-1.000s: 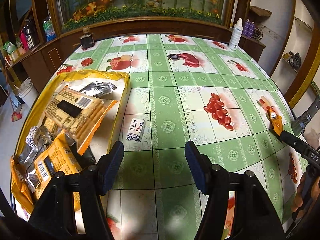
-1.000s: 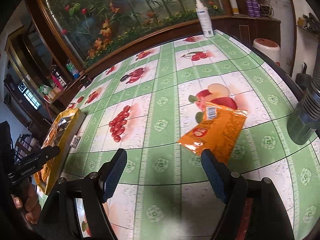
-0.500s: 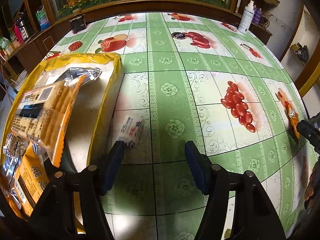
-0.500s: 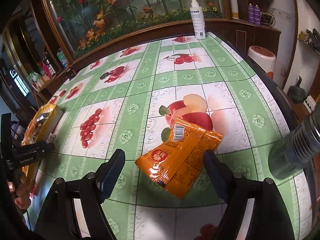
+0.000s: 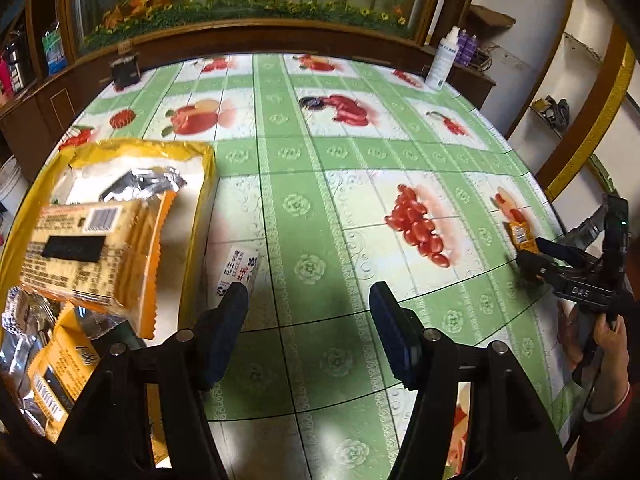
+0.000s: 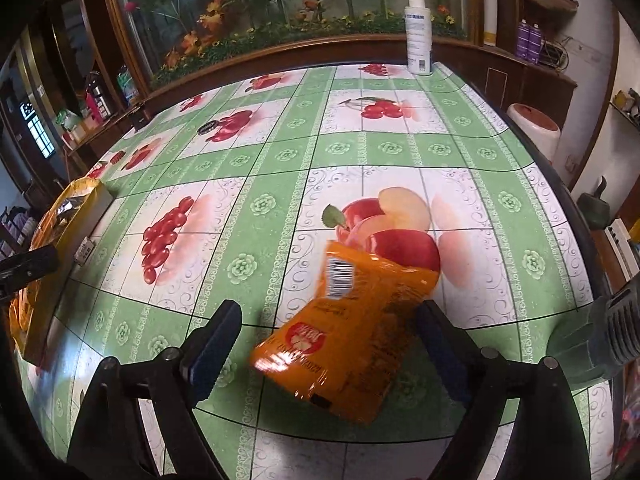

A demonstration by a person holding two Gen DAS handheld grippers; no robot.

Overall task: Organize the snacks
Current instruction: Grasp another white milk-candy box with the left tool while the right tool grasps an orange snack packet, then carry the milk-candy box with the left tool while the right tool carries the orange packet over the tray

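An orange snack pack (image 6: pixel 352 328) lies flat on the fruit-print tablecloth. My right gripper (image 6: pixel 328 312) straddles it with its jaws opening, and the pads stand clear of the pack on both sides. From the left wrist view the same orange pack (image 5: pixel 520 236) shows far right under the right gripper (image 5: pixel 534 258). My left gripper (image 5: pixel 310 316) is open over bare cloth. A small white candy pack (image 5: pixel 238 270) lies just past its left fingertip, beside a yellow box (image 5: pixel 204 200) that holds biscuit packs (image 5: pixel 92 248) and foil wrappers.
A white spray bottle (image 6: pixel 418 36) stands at the table's far edge. A grey ribbed tool (image 6: pixel 608 340) lies at the right edge. A small dark object (image 5: pixel 125 70) sits at the back left. A white and red bin (image 6: pixel 534 128) stands beyond the table.
The right gripper has come down over the orange pack, which now lies between wider jaws. The left gripper has moved closer to the small white pack by the box.
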